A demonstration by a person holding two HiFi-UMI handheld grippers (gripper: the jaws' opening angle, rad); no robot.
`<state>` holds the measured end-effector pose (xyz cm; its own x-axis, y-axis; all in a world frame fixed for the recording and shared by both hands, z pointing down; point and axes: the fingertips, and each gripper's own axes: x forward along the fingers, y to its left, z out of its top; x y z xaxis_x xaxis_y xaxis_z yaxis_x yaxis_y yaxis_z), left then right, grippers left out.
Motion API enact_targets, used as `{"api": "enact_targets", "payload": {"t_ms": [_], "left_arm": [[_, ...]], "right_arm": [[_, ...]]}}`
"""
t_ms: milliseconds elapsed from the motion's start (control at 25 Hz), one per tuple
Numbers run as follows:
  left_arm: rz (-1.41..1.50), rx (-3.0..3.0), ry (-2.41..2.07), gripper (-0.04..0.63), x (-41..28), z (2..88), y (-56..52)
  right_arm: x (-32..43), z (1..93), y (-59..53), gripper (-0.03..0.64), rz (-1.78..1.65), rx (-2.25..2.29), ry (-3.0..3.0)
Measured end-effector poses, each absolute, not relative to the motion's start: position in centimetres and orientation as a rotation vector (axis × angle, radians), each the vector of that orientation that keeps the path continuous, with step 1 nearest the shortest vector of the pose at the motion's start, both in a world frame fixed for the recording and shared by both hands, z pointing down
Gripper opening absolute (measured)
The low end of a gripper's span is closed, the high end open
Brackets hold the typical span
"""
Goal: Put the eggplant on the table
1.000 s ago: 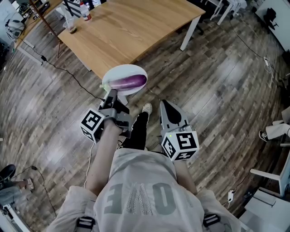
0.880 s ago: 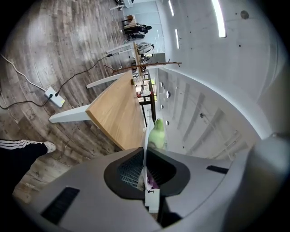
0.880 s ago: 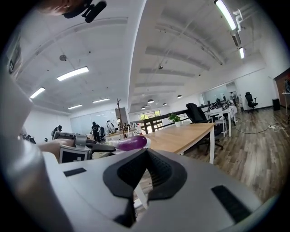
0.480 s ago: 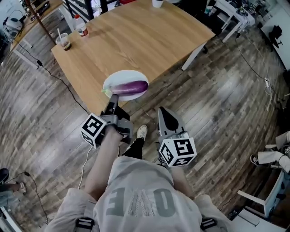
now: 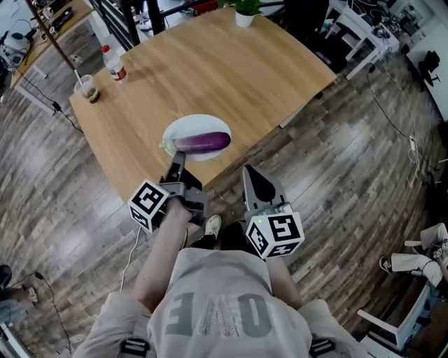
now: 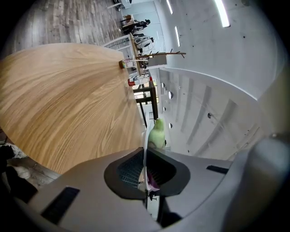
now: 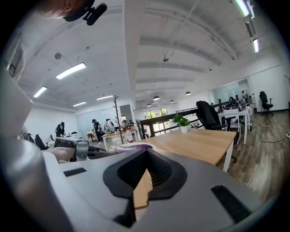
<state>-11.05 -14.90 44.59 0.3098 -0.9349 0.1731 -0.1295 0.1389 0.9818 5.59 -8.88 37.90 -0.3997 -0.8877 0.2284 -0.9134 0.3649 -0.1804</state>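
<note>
We note the left tongs (image 5: pixel 178 158) pinching the plate (image 5: pixel 190 129) rim, eggplant (image 5: pixel 203 142) on it, above the desk's (image 5: pixel 231 77) near edge. The right tongs (image 5: pixel 250 172) are pressed together, empty.

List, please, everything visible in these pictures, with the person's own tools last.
table: one, light wood, ahead of the person
plate: one, white, over the table's near edge
eggplant: one, purple, lying on the plate
bottle: one, clear, red label, table's far left
cup: one, clear, beside the bottle
potted plant: one, green, table's far edge
floor: one, dark wood planks, around the table
left tool: one, grey, shut on the plate's rim
right tool: one, grey, shut, empty, right of the left tool
</note>
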Motion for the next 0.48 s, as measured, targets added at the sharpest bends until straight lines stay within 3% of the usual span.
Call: {"api": "enact_targets", "payload": {"t_ms": [480], "left_arm": [[-0.901, 1.23, -1.202, 0.023, -8.2, 44.8, -20.1]], "right_arm": [[7.6, 37.5, -16.5, 0.018, 0.382, 1.438, -2.642]]}}
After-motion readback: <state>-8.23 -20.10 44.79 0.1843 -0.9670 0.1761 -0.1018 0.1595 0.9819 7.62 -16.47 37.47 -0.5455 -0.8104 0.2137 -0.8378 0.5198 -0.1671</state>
